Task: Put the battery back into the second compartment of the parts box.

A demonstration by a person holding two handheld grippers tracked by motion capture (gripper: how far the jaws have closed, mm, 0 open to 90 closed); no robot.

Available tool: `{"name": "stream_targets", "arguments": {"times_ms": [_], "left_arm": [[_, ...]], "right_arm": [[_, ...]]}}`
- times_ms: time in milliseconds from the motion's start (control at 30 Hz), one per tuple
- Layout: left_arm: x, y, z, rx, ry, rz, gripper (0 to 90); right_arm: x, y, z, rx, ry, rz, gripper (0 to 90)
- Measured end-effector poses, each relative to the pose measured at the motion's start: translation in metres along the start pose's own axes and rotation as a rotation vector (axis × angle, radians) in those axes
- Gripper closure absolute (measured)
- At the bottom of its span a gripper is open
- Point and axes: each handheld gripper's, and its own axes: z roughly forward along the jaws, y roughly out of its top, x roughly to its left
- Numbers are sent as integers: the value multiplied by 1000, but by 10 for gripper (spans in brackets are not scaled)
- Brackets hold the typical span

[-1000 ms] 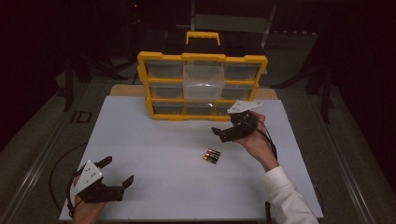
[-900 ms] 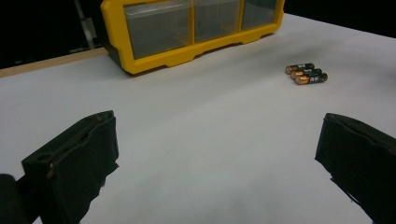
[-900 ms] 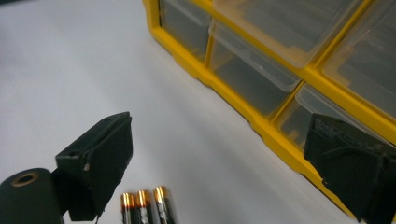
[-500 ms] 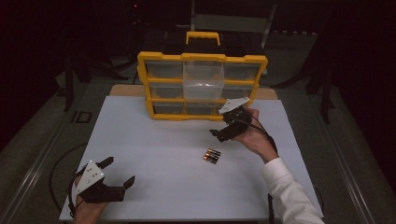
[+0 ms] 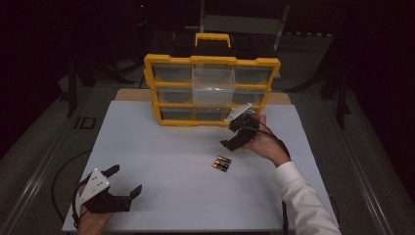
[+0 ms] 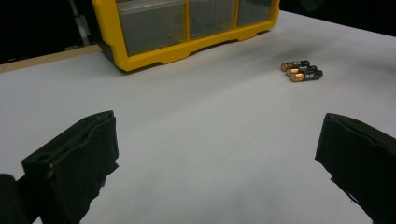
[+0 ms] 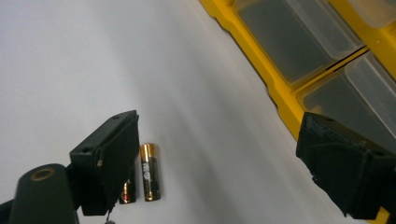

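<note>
The organiser case (image 5: 211, 61) is glossy yellow plastic, its drawers (image 5: 212, 82) clear, smooth plastic with a faint haze. The batteries (image 6: 302, 71) wear shiny black wrap with coppery metallic ends. The tabletop (image 5: 161, 161) is a matt white, smooth sheet over a pale wooden edge. Both grippers' jaws look like matt black plastic, slightly rough at the corners

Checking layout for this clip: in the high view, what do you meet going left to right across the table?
Left gripper → batteries → right gripper. The yellow drawer organizer spans the middle at the back, so it has no single place in the order.
</note>
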Motion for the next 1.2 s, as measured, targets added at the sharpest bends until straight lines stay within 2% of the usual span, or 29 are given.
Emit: {"name": "stream_targets", "arguments": {"times_ms": [233,300,333,567,933,1200], "left_arm": [[0,0,1,3,-2,-1,1],[0,0,0,4,-2,1,1],[0,0,1,3,-3,-1,1],[0,0,1,8,-4,2,1],[-1,-1,1,13,-9,3,1],[-1,-1,1,14,-10,2,1]], "right_arm": [[0,-3,8,53,14,-14,140],[2,-5,14,92,16,-39,145],[3,-5,15,107,12,-37,147],[7,-5,23,141,22,-72,155],[12,-7,35,190,39,-88,156],[14,-9,42,225,46,-92,205]]}}
